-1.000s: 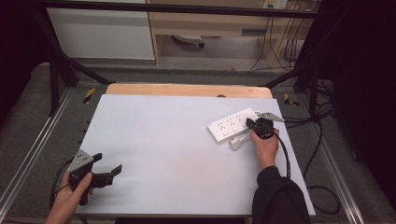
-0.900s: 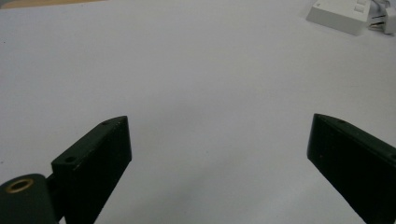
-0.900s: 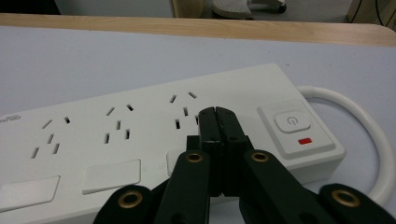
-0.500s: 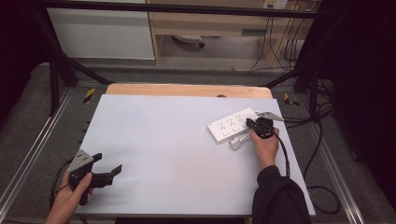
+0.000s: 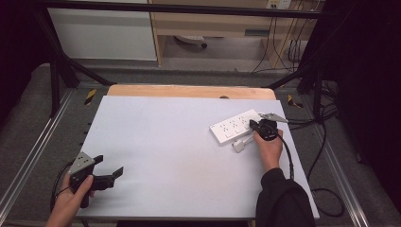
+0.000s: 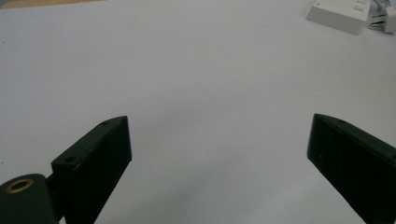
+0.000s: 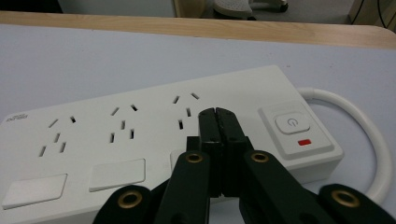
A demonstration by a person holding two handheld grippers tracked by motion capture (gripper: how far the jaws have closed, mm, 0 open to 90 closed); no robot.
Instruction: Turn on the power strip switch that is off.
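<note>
A white power strip (image 5: 235,127) lies at the right of the white table top (image 5: 175,142), with three socket groups and a switch (image 7: 292,124) above a red mark. My right gripper (image 5: 256,126) is at the strip's right end. Its jaws are shut on each other with nothing between them, and the tips (image 7: 217,116) hang over the strip (image 7: 140,135) between the third socket group and the switch. Whether they touch it I cannot tell. My left gripper (image 5: 109,165) is held near the front left corner, open wide (image 6: 219,121) over bare table.
A small white plug (image 5: 240,144) lies just in front of the strip. The strip's white cable (image 7: 369,135) loops off its right end. A wooden strip (image 5: 189,91) runs along the table's far edge, with a metal frame and cables beyond it.
</note>
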